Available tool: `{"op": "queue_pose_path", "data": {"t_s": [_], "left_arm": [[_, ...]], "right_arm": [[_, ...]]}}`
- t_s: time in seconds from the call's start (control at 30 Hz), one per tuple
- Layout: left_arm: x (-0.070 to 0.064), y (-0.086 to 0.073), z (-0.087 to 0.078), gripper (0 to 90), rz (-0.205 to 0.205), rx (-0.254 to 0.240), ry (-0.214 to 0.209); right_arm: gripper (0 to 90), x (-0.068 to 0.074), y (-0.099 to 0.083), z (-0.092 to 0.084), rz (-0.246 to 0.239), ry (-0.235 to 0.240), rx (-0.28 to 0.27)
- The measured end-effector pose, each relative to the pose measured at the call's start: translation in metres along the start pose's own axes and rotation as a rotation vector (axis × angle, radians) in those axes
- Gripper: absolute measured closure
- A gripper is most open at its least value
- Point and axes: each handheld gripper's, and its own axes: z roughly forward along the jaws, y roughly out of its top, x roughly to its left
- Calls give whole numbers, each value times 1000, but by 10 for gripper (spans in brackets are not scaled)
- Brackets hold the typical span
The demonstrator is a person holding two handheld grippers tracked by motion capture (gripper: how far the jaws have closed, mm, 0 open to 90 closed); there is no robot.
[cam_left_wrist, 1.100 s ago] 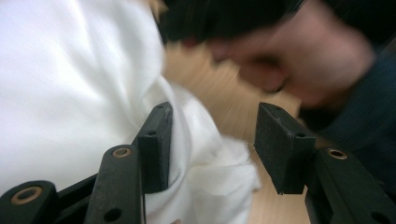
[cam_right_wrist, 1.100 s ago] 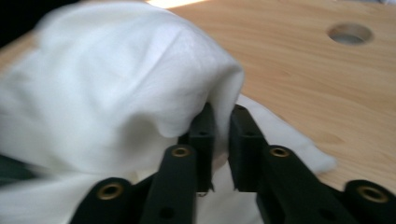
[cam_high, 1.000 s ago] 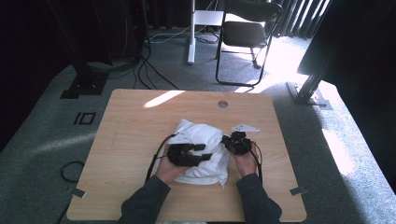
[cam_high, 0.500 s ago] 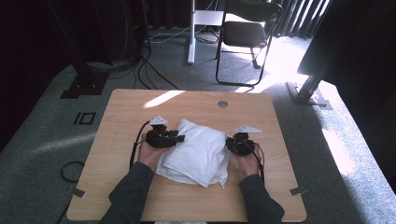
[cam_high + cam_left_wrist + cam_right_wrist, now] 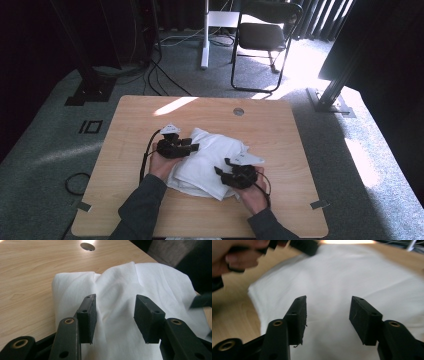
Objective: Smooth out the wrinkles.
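Note:
A folded white cloth (image 5: 205, 162) lies in the middle of the wooden table (image 5: 280, 130). My left gripper (image 5: 194, 146) sits at the cloth's left edge and points right across it. In the left gripper view its jaws stand open over the cloth (image 5: 120, 282) with nothing pinched. My right gripper (image 5: 218, 171) rests at the cloth's near right part and points left. Its jaws have just been opening. In the right gripper view they stand apart above the cloth (image 5: 352, 272), gripping nothing. The other hand (image 5: 234, 257) shows at the top left there.
A round cable hole (image 5: 238, 111) sits near the table's far edge. Behind the table, a folding chair (image 5: 265, 35) stands on the carpet. A black cable (image 5: 146, 160) trails from the left gripper. Bare wood surrounds the cloth on every side.
The left gripper moved from on top of the cloth to its left edge. The right gripper came away from the cloth's right edge, toward the person and a little left, and opened.

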Motion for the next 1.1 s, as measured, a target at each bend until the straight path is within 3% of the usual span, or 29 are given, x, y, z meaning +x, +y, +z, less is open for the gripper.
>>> {"op": "queue_pose_path", "data": {"t_s": [0.07, 0.13, 0.17, 0.2, 0.23, 0.27, 0.47, 0.57, 0.6, 0.67, 0.73, 0.87, 0.9, 1.03, 1.1], "left_arm": [[0, 0, 0, 537, -1, -2, -5], [-1, 1, 0, 538, -1, -4, -8], [-1, 1, 0, 537, -2, -6, -10], [-2, 1, 0, 537, 2, -6, -9], [-2, 1, 0, 537, 2, -6, -9], [-3, 1, -1, 535, 11, -9, -11], [-2, 1, -2, 534, 8, -9, 0], [-2, 0, -1, 533, 4, -10, -3], [-3, 0, 0, 533, 7, -6, -6], [-5, -1, 3, 534, 9, -1, -9], [-6, -1, 5, 535, 13, 5, -13], [-9, -1, 9, 536, 20, 9, -17], [-10, -1, 10, 537, 20, 10, -17], [-10, -1, 10, 536, 21, 9, -18], [-11, -1, 10, 536, 21, 8, -19]], "right_arm": [[377, 11, -4, 14, -31, 8, 41], [412, 19, -7, 27, -101, -42, 108], [521, 20, -8, 31, -122, -57, 132], [687, 20, -8, 32, -127, -44, 142], [687, 20, -8, 32, -127, -44, 142], [853, 18, -4, 22, -132, -32, 122], [857, 5, 0, -16, -87, 20, 8], [822, -5, -1, -28, -71, 30, 2], [768, -8, -3, -29, -63, 49, 8], [688, -12, -8, -28, -60, 33, 21], [681, -13, -10, -27, -67, 37, 22], [571, -10, -6, -22, -85, 28, 9], [588, -9, -5, -22, -91, 32, 6], [885, -5, 3, -25, -112, 32, -20], [892, -5, 5, -26, -119, 26, -6]]}}
